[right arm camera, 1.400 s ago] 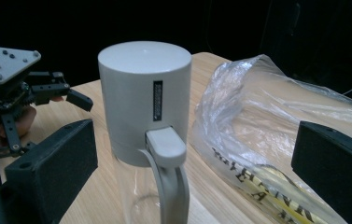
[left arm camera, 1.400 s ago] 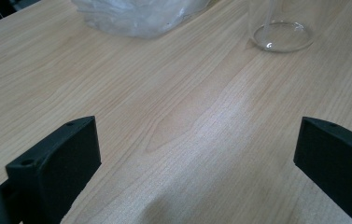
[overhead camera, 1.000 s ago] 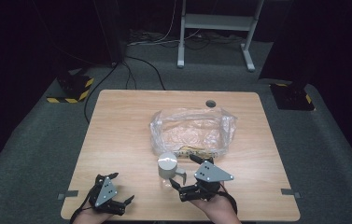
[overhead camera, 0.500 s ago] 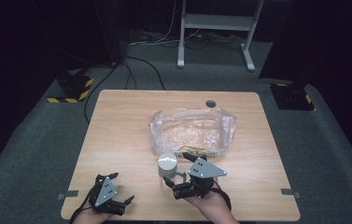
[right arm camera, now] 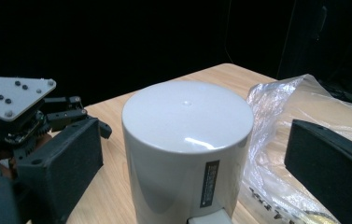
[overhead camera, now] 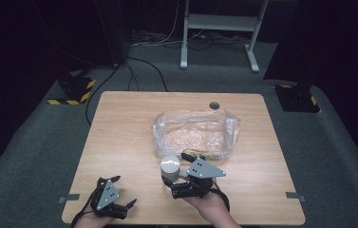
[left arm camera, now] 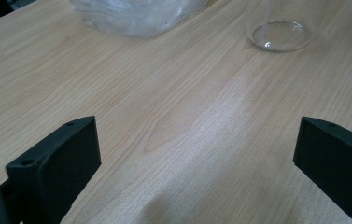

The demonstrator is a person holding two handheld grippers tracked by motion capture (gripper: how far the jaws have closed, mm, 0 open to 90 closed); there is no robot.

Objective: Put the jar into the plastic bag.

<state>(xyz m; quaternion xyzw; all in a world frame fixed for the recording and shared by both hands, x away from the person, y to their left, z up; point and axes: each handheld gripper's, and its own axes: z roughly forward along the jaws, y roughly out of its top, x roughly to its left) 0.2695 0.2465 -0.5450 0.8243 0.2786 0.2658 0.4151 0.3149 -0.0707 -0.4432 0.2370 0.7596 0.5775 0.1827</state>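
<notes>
Wooden table (overhead camera: 129, 142) with a pale grain stands on grey carpet, with dark room behind. Nearest to the person, the left gripper (overhead camera: 115, 202) rests by the near edge with its jaws wide apart and nothing between them. A little farther, the right gripper (overhead camera: 174, 176) has its jaws around the short white plastic cylinder with a flat top (right arm camera: 186, 149), which stands upright on the wood. The jaws have just been closing, but in the right gripper view gaps remain at both sides, so I judge the grasp is begun and not finished. Just behind it lies the crumpled clear plastic bag (overhead camera: 195, 133). Lifting and placing seem left to do.
</notes>
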